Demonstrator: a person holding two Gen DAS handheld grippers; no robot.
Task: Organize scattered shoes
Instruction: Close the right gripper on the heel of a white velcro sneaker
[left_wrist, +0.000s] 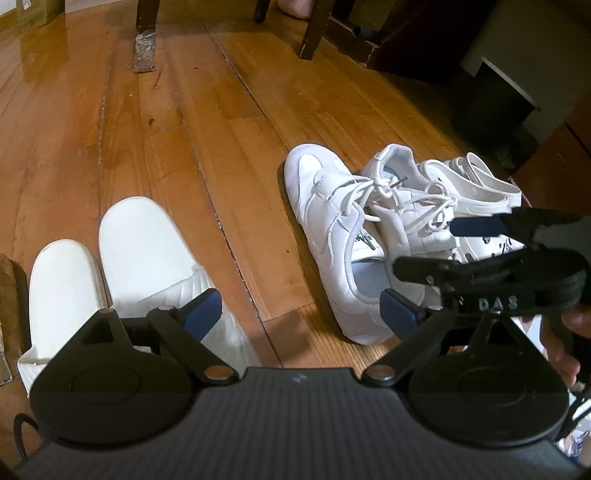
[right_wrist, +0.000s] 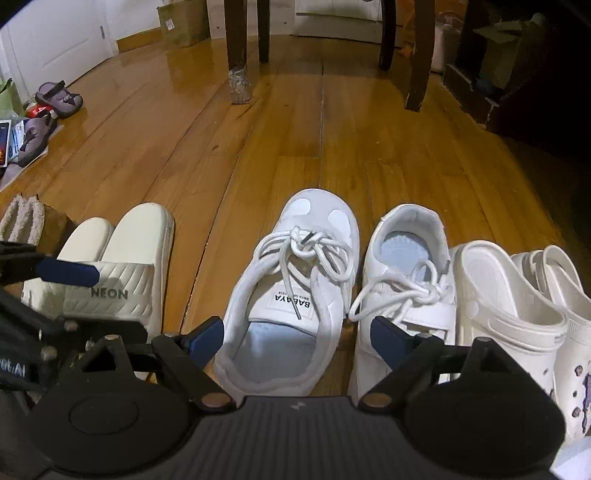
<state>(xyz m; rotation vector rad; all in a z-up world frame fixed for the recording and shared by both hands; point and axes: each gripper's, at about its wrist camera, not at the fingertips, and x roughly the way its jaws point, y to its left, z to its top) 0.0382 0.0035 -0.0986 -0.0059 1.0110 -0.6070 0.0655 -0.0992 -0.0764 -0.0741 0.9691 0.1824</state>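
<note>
Left gripper (left_wrist: 301, 314): held low over the floor, jaws wide, empty.
Right gripper (right_wrist: 297, 338): jaws wide, straddling the heel of a white laced sneaker (right_wrist: 291, 291), gripping nothing.
Second white laced sneaker (right_wrist: 402, 295): just beside the first, pointing the opposite way.
White foam clogs (right_wrist: 509, 306): right end of row.
White quilted slides (right_wrist: 125, 266): left, apart from the sneakers.
Open room: bare wooden plank floor (right_wrist: 295, 140) ahead.

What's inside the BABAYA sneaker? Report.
Inside the BABAYA sneaker: a pale blue insole, a labelled tongue and a loose lace end. The toe area is hidden under the tongue and laces.
</note>
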